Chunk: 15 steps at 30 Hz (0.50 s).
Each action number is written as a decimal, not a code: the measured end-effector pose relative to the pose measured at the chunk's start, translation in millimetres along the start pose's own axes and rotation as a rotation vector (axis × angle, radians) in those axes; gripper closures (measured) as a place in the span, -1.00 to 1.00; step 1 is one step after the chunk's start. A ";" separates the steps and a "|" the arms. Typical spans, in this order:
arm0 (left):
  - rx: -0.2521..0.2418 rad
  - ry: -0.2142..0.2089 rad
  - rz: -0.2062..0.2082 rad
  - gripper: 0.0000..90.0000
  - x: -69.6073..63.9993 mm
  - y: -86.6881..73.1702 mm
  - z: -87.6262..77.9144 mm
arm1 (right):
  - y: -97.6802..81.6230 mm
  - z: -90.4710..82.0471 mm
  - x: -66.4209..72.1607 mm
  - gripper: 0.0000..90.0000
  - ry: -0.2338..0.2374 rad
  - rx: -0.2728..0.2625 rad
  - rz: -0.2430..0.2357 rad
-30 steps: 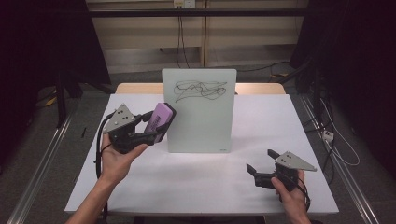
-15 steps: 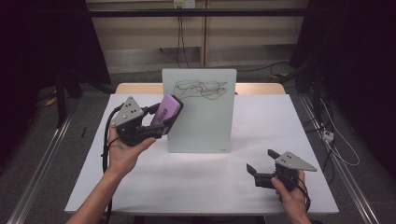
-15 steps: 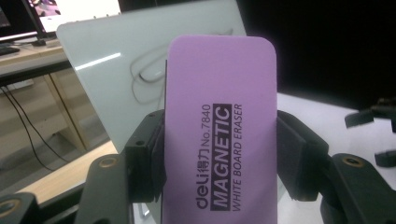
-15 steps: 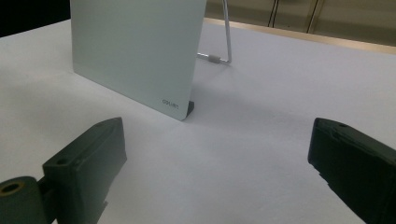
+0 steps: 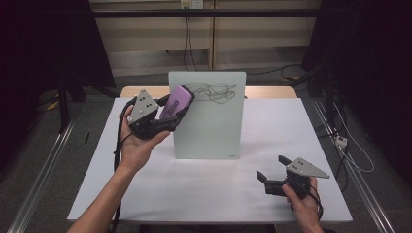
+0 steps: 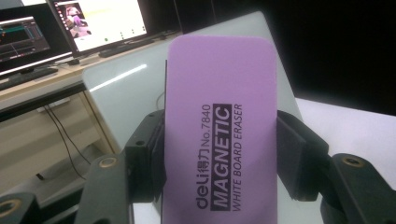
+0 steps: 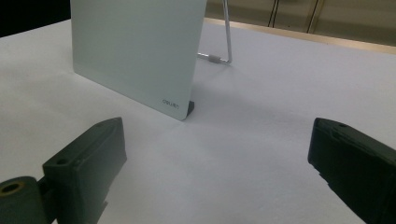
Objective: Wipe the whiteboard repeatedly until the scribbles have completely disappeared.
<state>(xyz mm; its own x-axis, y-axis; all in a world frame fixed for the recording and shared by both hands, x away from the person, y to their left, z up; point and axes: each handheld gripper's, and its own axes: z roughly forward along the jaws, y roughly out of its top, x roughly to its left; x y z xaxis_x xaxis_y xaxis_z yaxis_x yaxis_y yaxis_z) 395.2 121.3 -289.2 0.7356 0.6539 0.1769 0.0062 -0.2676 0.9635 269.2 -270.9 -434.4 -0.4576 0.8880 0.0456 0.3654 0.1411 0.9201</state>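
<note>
A purple magnetic whiteboard eraser [image 5: 176,102], rounded at the corners and printed with black lettering, is held raised and tilted at the upper left corner of a small upright whiteboard [image 5: 209,126], whose top bears black scribbles [image 5: 216,92].

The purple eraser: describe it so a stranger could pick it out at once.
On the white table stands an upright whiteboard with black scribbles near its top. At its upper left corner, the left hand-held gripper clamps the magnetic whiteboard eraser, the scene's one purple thing.
</note>
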 end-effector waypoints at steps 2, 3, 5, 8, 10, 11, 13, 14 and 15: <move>-0.004 0.019 0.006 -0.09 -0.4 0.9 4.6 | 0.0 -0.2 -0.2 -0.91 0.000 -0.002 0.000; -0.007 0.022 0.004 -0.09 -1.1 1.5 7.2 | 0.0 -0.4 -0.2 -0.91 0.000 -0.001 0.000; 0.010 0.047 0.047 -0.09 -4.0 3.7 11.7 | -0.1 -0.2 -0.4 -0.91 0.003 -0.004 0.001; 0.022 0.055 0.078 -0.09 -5.0 8.0 17.3 | -0.1 0.0 -0.5 -0.91 0.005 -0.004 0.002; 0.014 0.059 0.073 -0.09 -4.2 10.3 21.0 | -0.1 0.1 -0.5 -0.91 0.005 -0.003 0.000; 0.009 0.058 0.058 -0.09 -3.7 11.1 23.1 | -0.1 0.1 -0.5 -0.91 0.004 -0.003 0.000; 0.013 0.063 0.057 -0.09 -1.5 12.4 26.8 | -0.1 0.0 -0.4 -0.91 0.005 -0.003 0.001; 0.012 0.062 0.050 -0.09 -0.8 12.7 28.8 | -0.1 -0.1 -0.4 -0.91 0.005 -0.003 0.001; 0.014 0.058 0.050 -0.09 0.4 12.9 30.3 | -0.1 -0.2 -0.5 -0.91 0.005 -0.003 0.003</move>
<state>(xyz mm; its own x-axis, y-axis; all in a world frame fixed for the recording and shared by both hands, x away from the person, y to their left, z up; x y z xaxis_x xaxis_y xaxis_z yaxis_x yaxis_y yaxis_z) 416.1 96.6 -282.8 0.6945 0.6794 0.2369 -0.0200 -0.3108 0.9503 269.3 -271.5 -434.5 -0.4611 0.8859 0.0501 0.3638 0.1372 0.9213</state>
